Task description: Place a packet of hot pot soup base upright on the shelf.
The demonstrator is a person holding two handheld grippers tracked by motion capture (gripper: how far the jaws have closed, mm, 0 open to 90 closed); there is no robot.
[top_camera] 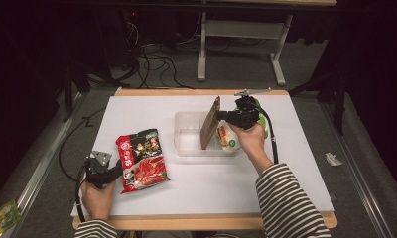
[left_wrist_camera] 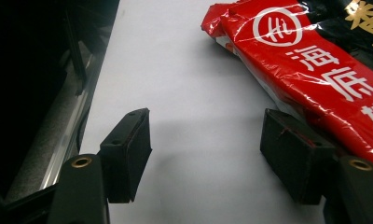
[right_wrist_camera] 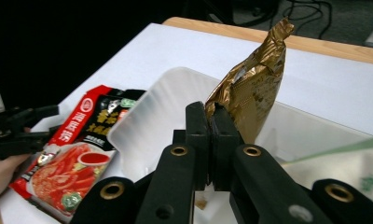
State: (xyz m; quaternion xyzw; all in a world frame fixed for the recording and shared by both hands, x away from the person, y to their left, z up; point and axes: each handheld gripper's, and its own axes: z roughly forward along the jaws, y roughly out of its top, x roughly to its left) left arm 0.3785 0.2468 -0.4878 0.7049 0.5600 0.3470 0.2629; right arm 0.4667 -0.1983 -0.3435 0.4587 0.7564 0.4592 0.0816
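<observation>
Right tool (right_wrist_camera: 213,135) pinches gold pouch (right_wrist_camera: 253,88) edge above clear tray (right_wrist_camera: 142,121).

We see a dim room with the white table top (top_camera: 206,183) as the one bright area in the high view; beyond its edges the floor and corners sink into near black. Light seems to fall from overhead, since shadows under the things are short and soft. In the left gripper view, glare streaks the red packet (left_wrist_camera: 310,70), and the black pads (left_wrist_camera: 128,154) close to the lens look slightly soft. In the right gripper view, the gold pouch (right_wrist_camera: 254,88) catches small highlights, while the background is dark and blurred.
</observation>
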